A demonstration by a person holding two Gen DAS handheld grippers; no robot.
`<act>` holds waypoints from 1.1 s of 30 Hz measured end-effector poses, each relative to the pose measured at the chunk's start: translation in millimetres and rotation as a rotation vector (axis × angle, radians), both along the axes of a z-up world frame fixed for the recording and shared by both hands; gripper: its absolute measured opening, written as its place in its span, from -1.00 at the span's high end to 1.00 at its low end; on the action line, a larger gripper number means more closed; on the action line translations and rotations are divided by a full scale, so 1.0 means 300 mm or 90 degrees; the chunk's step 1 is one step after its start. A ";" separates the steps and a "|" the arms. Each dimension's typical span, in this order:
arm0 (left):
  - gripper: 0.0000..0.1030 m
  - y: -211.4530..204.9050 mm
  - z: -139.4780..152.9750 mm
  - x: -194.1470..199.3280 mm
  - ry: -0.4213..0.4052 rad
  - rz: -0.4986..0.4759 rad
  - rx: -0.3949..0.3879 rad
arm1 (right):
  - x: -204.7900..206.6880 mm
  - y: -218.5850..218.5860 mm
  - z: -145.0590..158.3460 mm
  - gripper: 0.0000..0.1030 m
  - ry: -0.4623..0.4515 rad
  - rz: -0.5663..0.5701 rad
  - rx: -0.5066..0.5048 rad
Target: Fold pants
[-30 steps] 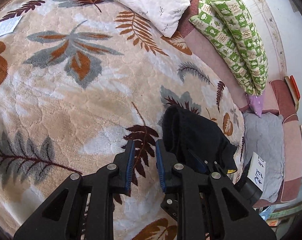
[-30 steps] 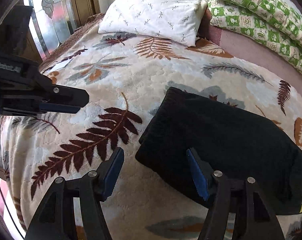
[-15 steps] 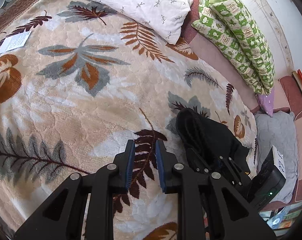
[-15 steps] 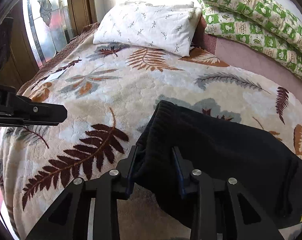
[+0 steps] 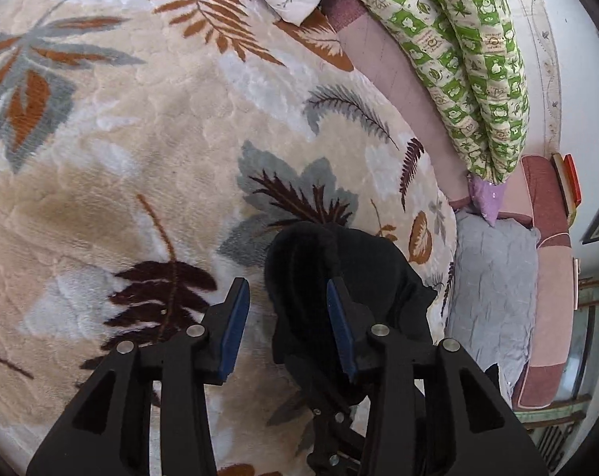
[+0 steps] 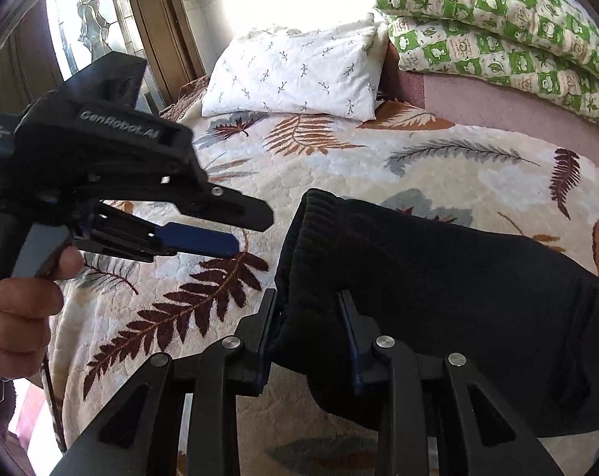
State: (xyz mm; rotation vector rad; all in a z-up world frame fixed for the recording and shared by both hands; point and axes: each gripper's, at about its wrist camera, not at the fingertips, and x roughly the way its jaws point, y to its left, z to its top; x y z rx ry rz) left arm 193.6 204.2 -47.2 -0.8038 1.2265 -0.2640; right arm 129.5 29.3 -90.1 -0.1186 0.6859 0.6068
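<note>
The black pants point(image 6: 438, 277) lie folded on the leaf-patterned blanket point(image 6: 339, 166), with a ribbed edge turned towards me. My right gripper point(image 6: 307, 317) is shut on that near left corner and holds it slightly raised. My left gripper point(image 5: 287, 317) hovers just left of the same end of the pants point(image 5: 339, 265). Its jaws are opening: the pants' edge stands between them by the right pad, and the left pad point(image 5: 234, 325) is off the cloth over the blanket. In the right wrist view the left gripper point(image 6: 251, 230) comes in from the left, held by a hand point(image 6: 18, 309).
A white sprigged pillow point(image 6: 295, 75) and a green checked quilt point(image 6: 497, 31) lie at the head of the bed. A grey cushion point(image 5: 493, 289) sits past the blanket's right edge. A wooden door with stained glass point(image 6: 89, 20) stands at the far left.
The right gripper has closed on the pants' corner and lifted it a little. The left gripper has moved right to the pants and its jaws have spread apart.
</note>
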 end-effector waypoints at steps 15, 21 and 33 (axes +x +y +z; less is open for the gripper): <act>0.18 -0.014 -0.071 0.033 0.028 0.011 -0.092 | 0.019 -0.013 -0.015 0.42 0.031 0.002 0.033; -0.11 0.020 -0.036 -0.015 -0.034 0.013 -0.118 | 0.019 -0.012 -0.017 0.38 0.037 0.005 0.036; -0.21 -0.065 -0.072 0.056 -0.005 -0.037 -0.059 | 0.033 -0.013 -0.030 0.36 0.057 -0.004 0.049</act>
